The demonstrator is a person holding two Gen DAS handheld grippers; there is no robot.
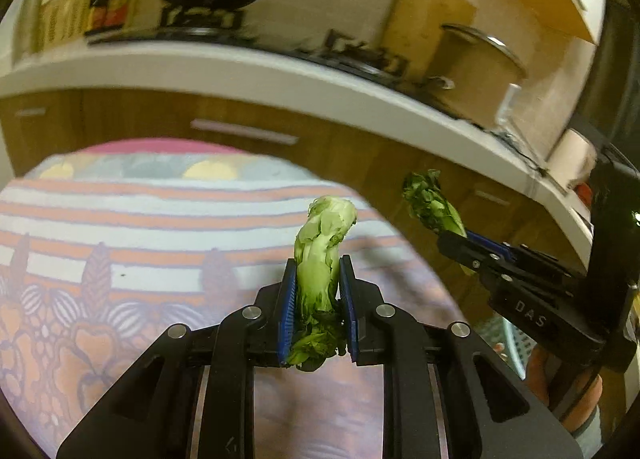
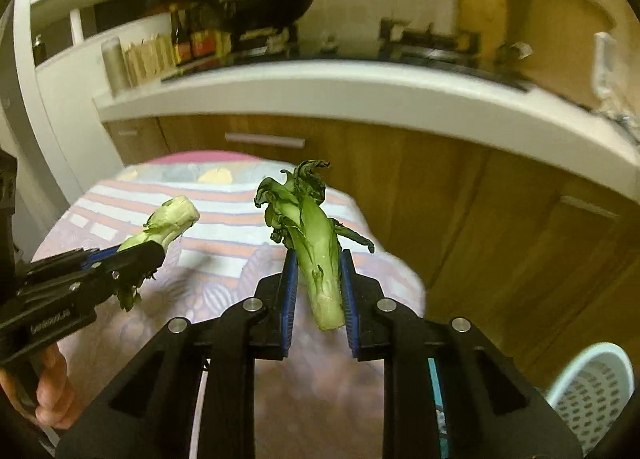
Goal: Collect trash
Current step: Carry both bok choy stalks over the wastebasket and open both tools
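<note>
Right, we see a pale stalk (image 1: 320,255) clamped in the left gripper (image 1: 318,299), a leafy stalk (image 2: 316,255) clamped in the right gripper (image 2: 318,299), both above the patterned cloth (image 1: 120,259). Risk: limp scraps slipping before the mesh basket (image 2: 592,391).

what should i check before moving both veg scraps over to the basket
1. Left gripper clamped on pale vegetable stalk: ok.
2. Right gripper clamped on leafy vegetable stem: ok.
3. Both scraps lifted clear of the patterned tablecloth: ok.
4. White perforated basket in view, low on the right: ok.
5. Room inside the basket: cannot tell.
</note>
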